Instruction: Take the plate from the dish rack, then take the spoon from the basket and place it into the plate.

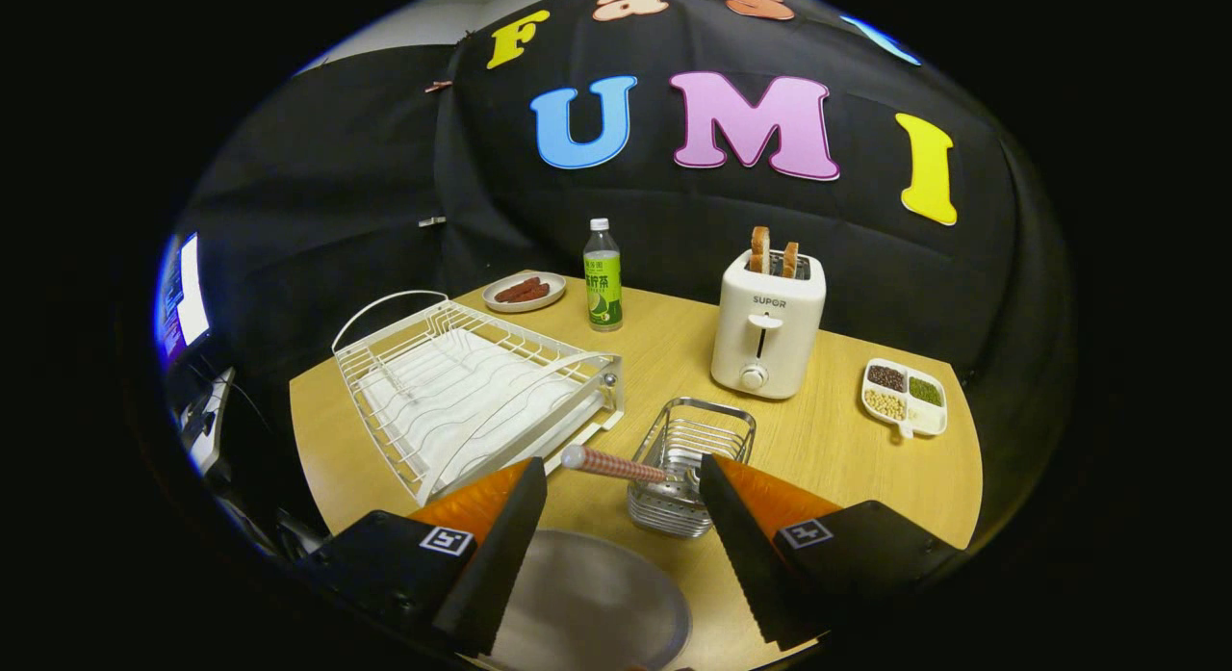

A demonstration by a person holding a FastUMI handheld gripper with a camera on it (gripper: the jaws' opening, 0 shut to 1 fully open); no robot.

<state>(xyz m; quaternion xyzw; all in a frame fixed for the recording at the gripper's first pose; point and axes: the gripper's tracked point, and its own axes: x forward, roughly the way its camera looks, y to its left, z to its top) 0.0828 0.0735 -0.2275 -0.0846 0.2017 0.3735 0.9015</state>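
My gripper (624, 493) hangs with fingers spread, gripping nothing — grey plate (587, 604) at the wooden table's (847, 450) near edge, spoon (613, 464) in the wire basket (688, 464), dish rack (472, 387) alongside.

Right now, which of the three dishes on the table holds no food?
The grey plate lying between the open gripper's fingers. The small plate by the bottle carries sausages; the divided dish right of the toaster holds beans.
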